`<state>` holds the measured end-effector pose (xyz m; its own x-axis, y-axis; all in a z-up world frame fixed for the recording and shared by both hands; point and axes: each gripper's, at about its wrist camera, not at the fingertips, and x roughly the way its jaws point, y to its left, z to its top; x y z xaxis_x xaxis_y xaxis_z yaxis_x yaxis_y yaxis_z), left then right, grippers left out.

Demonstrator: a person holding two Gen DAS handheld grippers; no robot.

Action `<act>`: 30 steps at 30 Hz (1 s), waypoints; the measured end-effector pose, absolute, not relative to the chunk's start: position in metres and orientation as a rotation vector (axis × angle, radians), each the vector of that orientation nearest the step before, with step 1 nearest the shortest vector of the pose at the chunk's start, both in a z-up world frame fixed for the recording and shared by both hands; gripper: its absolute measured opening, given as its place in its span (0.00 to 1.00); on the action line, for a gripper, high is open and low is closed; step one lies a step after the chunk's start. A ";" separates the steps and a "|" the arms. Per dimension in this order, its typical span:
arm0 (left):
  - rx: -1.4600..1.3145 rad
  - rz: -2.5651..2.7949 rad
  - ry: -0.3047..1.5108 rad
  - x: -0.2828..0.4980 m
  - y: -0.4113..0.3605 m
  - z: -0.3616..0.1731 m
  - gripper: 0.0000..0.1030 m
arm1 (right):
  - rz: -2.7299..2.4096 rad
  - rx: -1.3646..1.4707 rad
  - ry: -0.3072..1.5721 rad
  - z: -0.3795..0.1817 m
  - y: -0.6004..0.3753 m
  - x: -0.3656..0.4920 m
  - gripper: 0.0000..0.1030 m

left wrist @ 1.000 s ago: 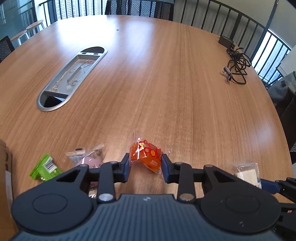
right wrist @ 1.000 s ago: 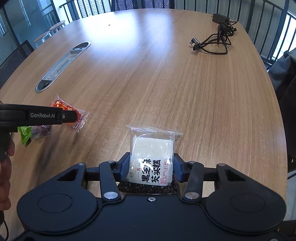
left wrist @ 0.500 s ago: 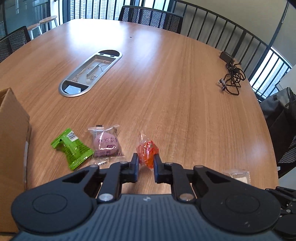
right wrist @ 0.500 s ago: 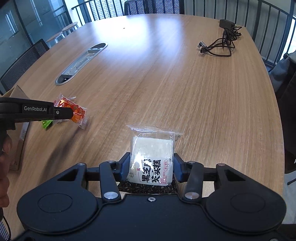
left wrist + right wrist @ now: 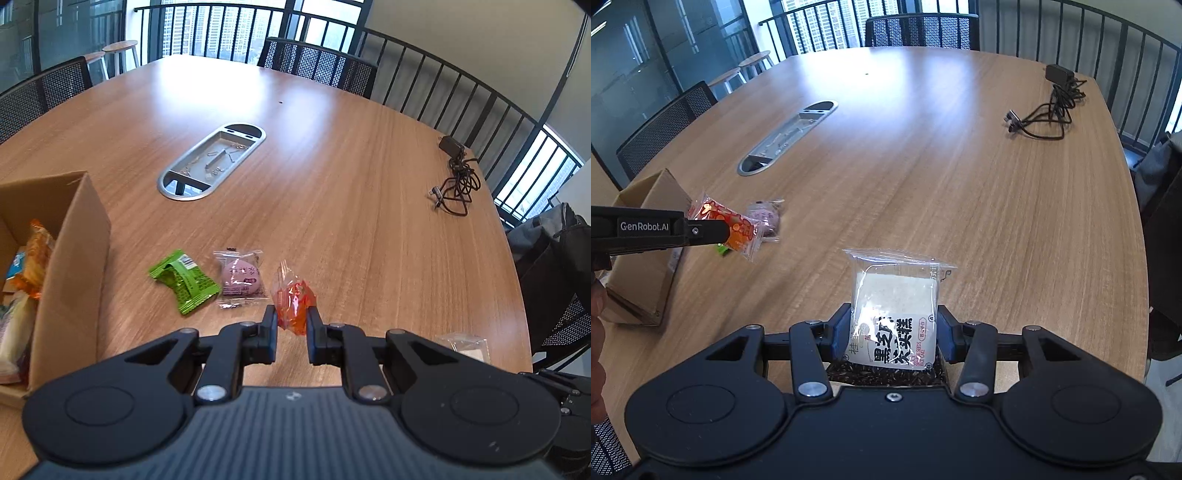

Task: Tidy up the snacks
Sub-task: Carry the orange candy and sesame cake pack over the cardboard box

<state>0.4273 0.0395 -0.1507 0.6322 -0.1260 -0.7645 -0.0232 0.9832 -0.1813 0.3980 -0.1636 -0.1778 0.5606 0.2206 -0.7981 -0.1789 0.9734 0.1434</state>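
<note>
My left gripper [image 5: 291, 317] is shut on an orange snack packet [image 5: 292, 297], held above the wooden table [image 5: 332, 177]; the same orange packet [image 5: 733, 229] shows from the side in the right wrist view, pinched by the left gripper's finger [image 5: 701, 230]. My right gripper [image 5: 894, 328] is shut on a white rice-cake packet [image 5: 892, 299], lifted off the table. A green packet [image 5: 183, 280] and a pink packet [image 5: 240, 275] lie on the table beside an open cardboard box [image 5: 70, 266] that holds several snacks.
A metal cable tray [image 5: 212, 160] is set into the table's middle. A black charger with coiled cable [image 5: 456, 177] lies at the far right. Mesh chairs [image 5: 317, 68] and a railing ring the table. A dark bag [image 5: 554, 251] rests on a chair at right.
The left gripper shut on the orange packet, lifted it and moved left toward the box, which came into view. The right gripper rose a little with the white packet.
</note>
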 end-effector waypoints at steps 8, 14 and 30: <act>-0.199 -0.017 0.848 0.405 0.058 -0.131 0.14 | 0.293 0.023 0.912 -0.160 -0.144 0.393 0.45; -0.213 0.017 0.822 0.392 0.076 -0.116 0.14 | 0.338 -0.001 0.886 -0.145 -0.124 0.392 0.45; -0.245 0.124 0.752 0.362 0.127 -0.086 0.14 | 0.453 -0.064 0.829 -0.117 -0.075 0.393 0.45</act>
<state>0.3616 0.1267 -0.0865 0.7249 0.0243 -0.6885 -0.1989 0.9642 -0.1754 0.3931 -0.0751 -0.1173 0.5864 0.3632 -0.7241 -0.4127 0.9031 0.1187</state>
